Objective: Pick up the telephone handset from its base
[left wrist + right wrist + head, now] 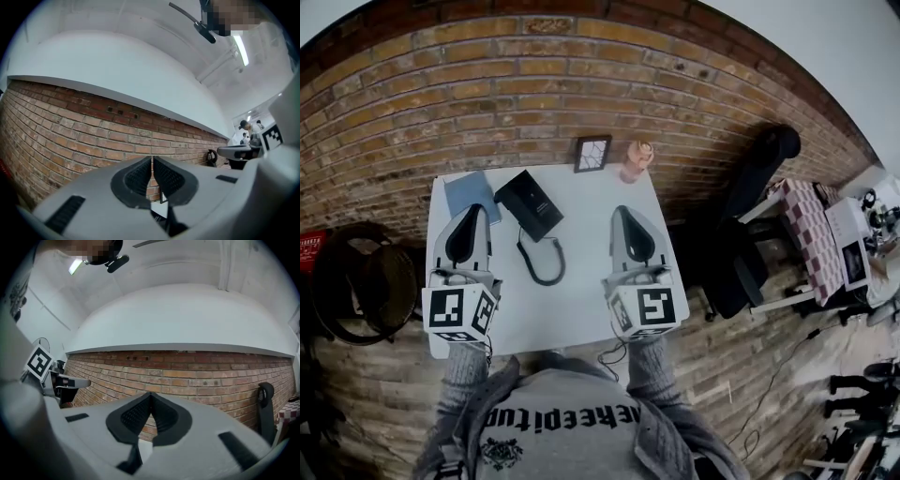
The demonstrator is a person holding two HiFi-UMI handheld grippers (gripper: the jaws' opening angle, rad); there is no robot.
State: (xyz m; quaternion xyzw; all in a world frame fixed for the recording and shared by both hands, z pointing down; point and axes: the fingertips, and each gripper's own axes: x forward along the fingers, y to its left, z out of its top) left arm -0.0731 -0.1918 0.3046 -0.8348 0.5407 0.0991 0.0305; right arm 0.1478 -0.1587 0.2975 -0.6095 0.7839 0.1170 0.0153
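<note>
A black telephone lies on the white table at the back, left of centre, its handset resting on the base. Its black cord loops toward the front. My left gripper hovers just left of the phone, jaws shut and holding nothing. To the phone's right, about a hand's width away, my right gripper is also shut and holding nothing. Both gripper views point up at the brick wall and ceiling. The left gripper and right gripper show their pads together; the phone is out of sight there.
A blue notebook lies at the table's back left, partly under my left gripper. A small framed picture and a pink figurine stand at the back edge against the brick wall. A black office chair stands right of the table.
</note>
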